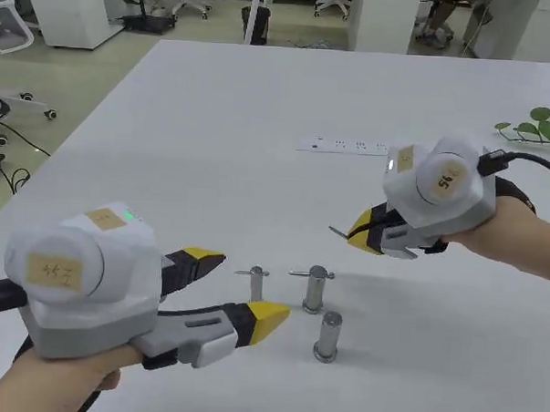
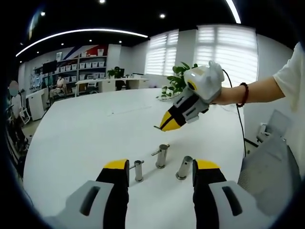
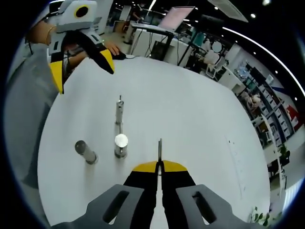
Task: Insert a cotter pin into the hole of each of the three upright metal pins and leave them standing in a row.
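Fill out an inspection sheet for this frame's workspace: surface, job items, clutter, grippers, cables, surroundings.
Surface: white table, no spills seen.
Job's things: three upright metal pins. The left pin and middle pin carry inserted cotter pins. No cotter pin is visible on the near pin.
Clutter: power strip; plant sprig at the table's edge.
Grippers: left gripper open, by the pins; right gripper shut on the held cotter pin, above the table.
Cables: black cable from the right gripper; floor cables.
Surroundings: office chairs, shelving, window blinds.
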Motion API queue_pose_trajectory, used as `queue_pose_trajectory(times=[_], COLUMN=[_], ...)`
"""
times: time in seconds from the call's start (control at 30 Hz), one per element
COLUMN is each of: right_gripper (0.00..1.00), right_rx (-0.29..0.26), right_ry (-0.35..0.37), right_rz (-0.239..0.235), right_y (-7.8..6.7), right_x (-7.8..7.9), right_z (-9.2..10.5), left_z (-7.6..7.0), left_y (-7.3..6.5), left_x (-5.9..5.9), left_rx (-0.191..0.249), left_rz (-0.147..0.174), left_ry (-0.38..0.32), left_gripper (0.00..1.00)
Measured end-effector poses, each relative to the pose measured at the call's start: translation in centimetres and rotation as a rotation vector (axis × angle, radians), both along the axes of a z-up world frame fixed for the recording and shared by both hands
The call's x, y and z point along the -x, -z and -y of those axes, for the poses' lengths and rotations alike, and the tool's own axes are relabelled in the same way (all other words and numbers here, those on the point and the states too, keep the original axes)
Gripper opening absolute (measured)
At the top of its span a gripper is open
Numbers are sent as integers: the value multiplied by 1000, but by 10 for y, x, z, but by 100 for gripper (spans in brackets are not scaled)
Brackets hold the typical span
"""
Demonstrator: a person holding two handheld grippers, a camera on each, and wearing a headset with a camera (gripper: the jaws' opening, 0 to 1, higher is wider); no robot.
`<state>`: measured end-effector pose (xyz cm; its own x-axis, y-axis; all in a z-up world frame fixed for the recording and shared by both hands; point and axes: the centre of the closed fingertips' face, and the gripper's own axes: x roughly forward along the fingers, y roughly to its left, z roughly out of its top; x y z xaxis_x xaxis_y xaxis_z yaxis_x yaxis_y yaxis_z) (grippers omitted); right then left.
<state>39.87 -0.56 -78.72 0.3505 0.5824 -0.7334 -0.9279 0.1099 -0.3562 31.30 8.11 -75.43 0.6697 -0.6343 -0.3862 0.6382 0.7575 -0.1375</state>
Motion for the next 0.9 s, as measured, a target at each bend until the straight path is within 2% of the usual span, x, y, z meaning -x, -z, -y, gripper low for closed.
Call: queue_pose_trajectory(times=[0.13, 0.47, 0.77, 0.9], right_gripper=[2, 2, 2, 2], right_rx=[-5, -12, -4, -9], right_ry=[-37, -121, -194, -215], right_rz=[39, 105, 165, 176], right_y=[-8, -20, -28, -30], right_x=[6, 30, 48, 55], right_z=[-6, -20, -30, -34], left_z=[5, 14, 21, 25], left_y=[-3, -5, -7, -9], left_x=[-2, -8, -13, -14], left_rx=[9, 56, 132, 162], left_rz=[-3, -50, -106, -123], left_ry=[11, 18, 13, 14], left_gripper=[50, 41, 34, 31])
